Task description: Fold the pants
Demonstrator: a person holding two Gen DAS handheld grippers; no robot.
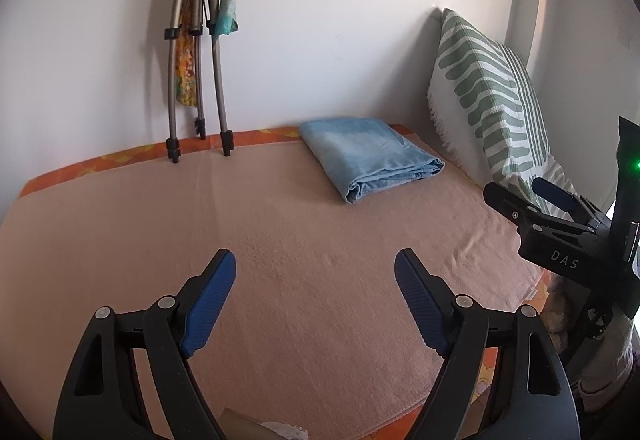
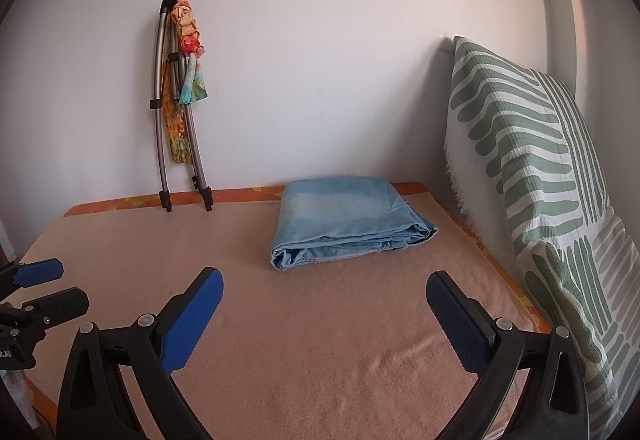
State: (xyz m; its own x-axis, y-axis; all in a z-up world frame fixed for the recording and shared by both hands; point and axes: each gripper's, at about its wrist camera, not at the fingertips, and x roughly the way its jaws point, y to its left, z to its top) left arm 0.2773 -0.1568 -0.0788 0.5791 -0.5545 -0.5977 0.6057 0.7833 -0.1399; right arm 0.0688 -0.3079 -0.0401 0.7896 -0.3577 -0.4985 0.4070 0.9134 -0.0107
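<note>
Light blue pants [image 1: 370,156] lie folded into a compact rectangle on the far part of a pink blanket [image 1: 280,260]; they also show in the right wrist view [image 2: 348,222]. My left gripper [image 1: 316,260] is open and empty, held above the blanket well in front of the pants. My right gripper [image 2: 324,280] is open and empty, also in front of the pants. The right gripper shows at the right edge of the left wrist view [image 1: 532,192], and the left gripper at the left edge of the right wrist view [image 2: 52,280].
A folded tripod [image 1: 200,52] with colourful cloth tied on it leans on the white wall at the back left. A green-and-white patterned pillow [image 2: 540,180] stands along the right side. An orange patterned sheet [image 1: 100,164] edges the blanket.
</note>
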